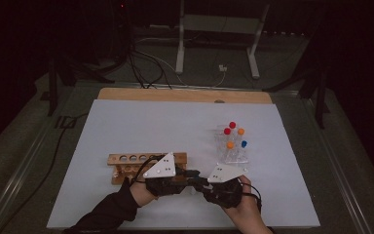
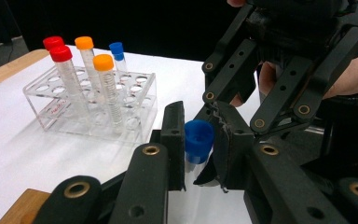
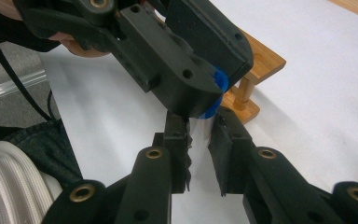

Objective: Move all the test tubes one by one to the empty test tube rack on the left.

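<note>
Both grippers meet low over the near middle of the white desk point(image 1: 126, 122), working on one clear plastic tube with a blue screw cap point(image 2: 198, 139). In the left gripper view, the left gripper point(image 2: 200, 144) has its jaws clenched on the blue cap, one pad on each side. In the right gripper view, the right gripper point(image 3: 199, 140) grasps the clear tube body just below that cap, jaws closed on it, though the transparent plastic is hard to make out there, so how far down the grip sits is uncertain.

The tube's long axis runs roughly from one gripper toward the other, cap end at the left jaws and body at the right jaws. The two grips sit just beside each other along it. That axis looks like what the next move turns on: a twist of the cap about it, or a pull apart along it.

In the high view the left hand point(image 1: 141, 192) reaches in from the lower left and the right hand point(image 1: 246, 204) from the lower right. A wooden tube rack point(image 1: 126, 163) stands just behind the left gripper. A clear acrylic rack of red-, orange- and blue-capped tubes point(image 1: 231, 148) stands farther back, nearer the right hand.
</note>
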